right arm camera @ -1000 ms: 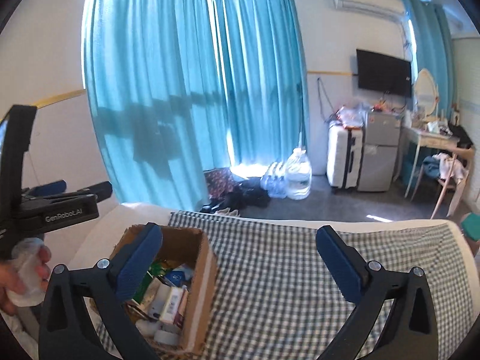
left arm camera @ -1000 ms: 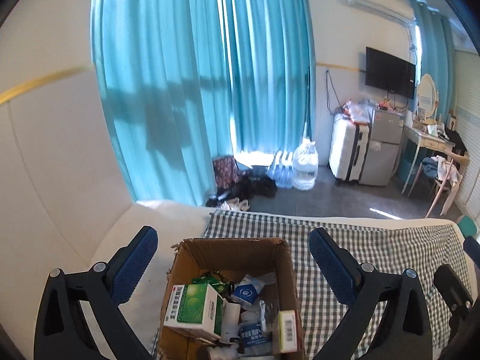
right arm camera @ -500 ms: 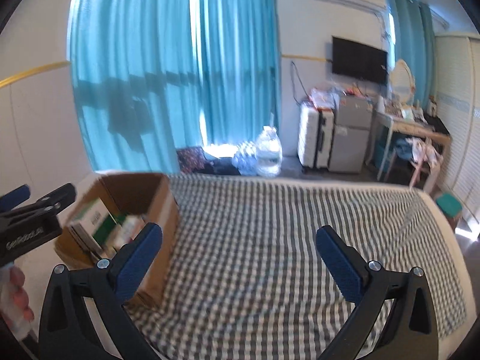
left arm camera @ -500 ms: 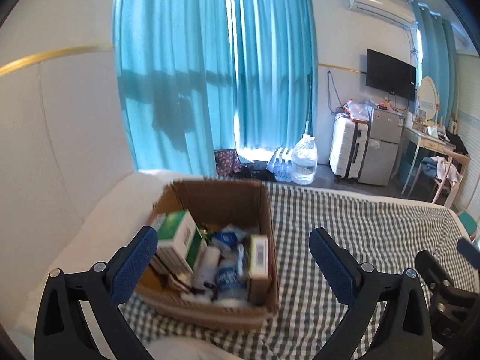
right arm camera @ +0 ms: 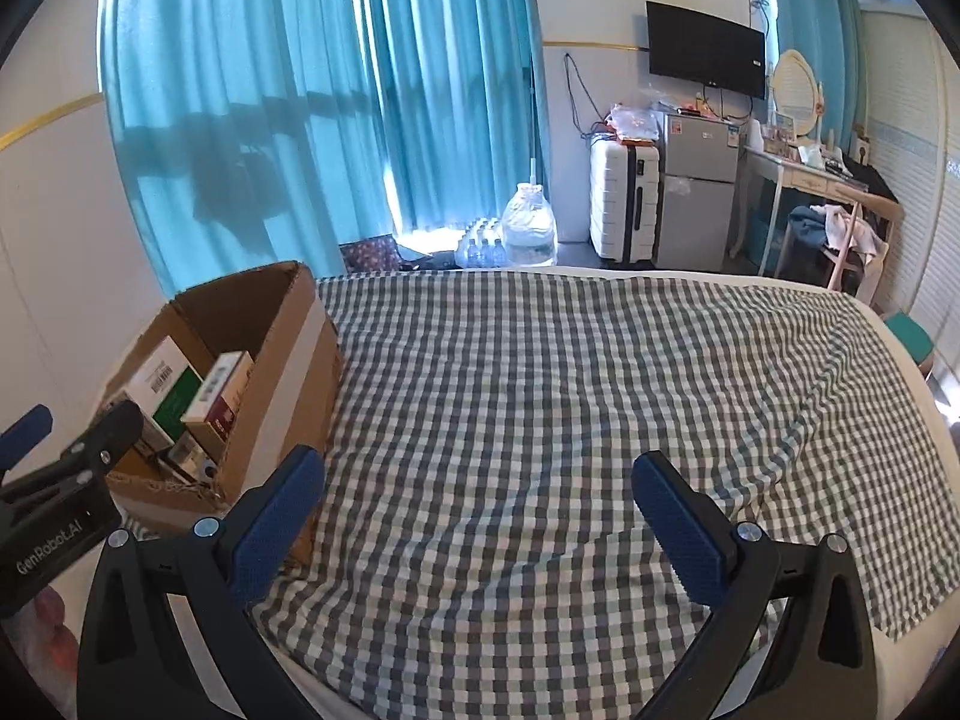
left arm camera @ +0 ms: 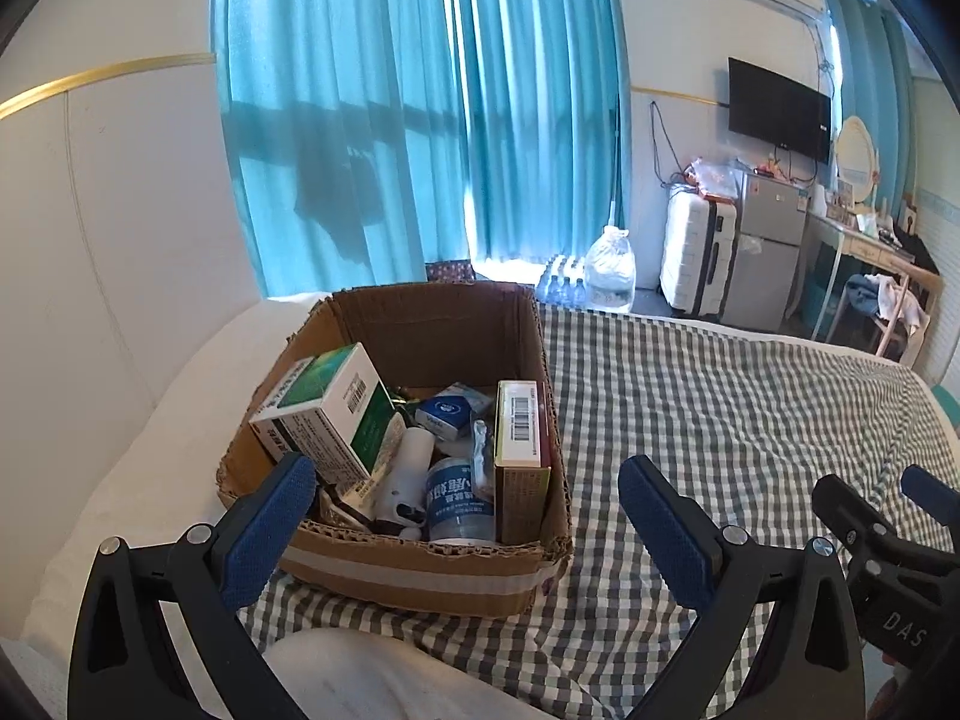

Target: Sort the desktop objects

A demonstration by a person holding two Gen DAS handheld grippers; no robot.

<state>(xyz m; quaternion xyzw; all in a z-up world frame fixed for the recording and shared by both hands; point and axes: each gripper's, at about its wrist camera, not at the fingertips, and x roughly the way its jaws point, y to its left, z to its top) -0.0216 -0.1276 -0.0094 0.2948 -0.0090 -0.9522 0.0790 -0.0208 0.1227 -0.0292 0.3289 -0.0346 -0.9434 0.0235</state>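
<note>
— Where do our things lie? The cardboard box sits on the checked cloth of the bed, just ahead of our left claw, whose blue pads stand wide apart with nothing between them. It is packed: a green-and-white carton leans toward that claw's left pad, a tall barcoded carton stands on end toward its right pad, and a white bottle sits low between them.

— And our right claw?

— Spread open too, empty, over bare cloth, the box off beyond its left pad. With everything in the box, we could be before unpacking or after filling it.

— How would they handle?

— We judge the cartons light and stiff but crushable, so we'd pinch across the narrow faces, near the upper end. The bottle looks smooth, likely slippery; we'd take it around the body, not the cap.
</note>
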